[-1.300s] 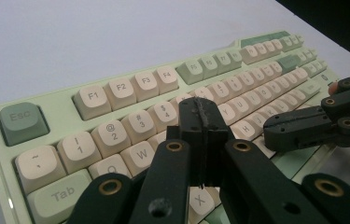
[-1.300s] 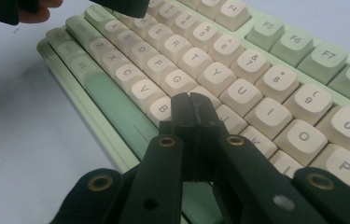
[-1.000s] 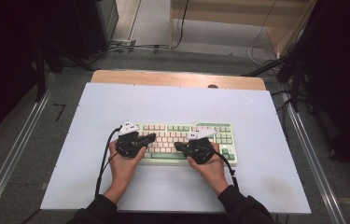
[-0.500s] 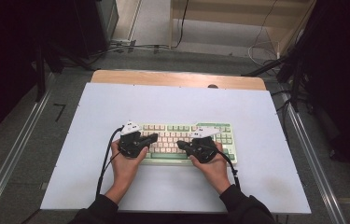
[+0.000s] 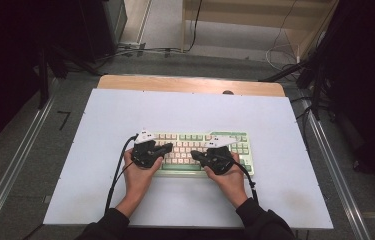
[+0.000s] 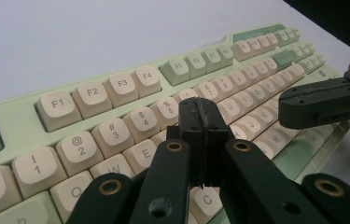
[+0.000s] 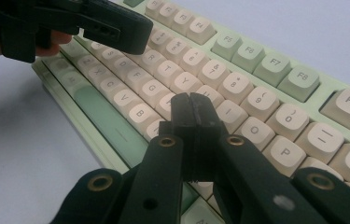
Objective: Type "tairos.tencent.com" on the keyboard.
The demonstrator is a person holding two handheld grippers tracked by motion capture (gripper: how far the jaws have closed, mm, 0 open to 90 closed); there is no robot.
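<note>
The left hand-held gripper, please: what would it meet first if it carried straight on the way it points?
Most likely the keyboard. The left hand-held gripper, jaws shut, points low across the keys toward the upper letter and number rows. The right hand-held gripper sits off to one side of that line, though depth is hard to judge.

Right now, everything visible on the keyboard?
The keyboard is pale green plastic with cream keycaps and green function keys and space bar. It lies flat on the white table, near the person's edge. The left gripper and right gripper, both shut, hover over its letter rows; contact can't be told.
</note>
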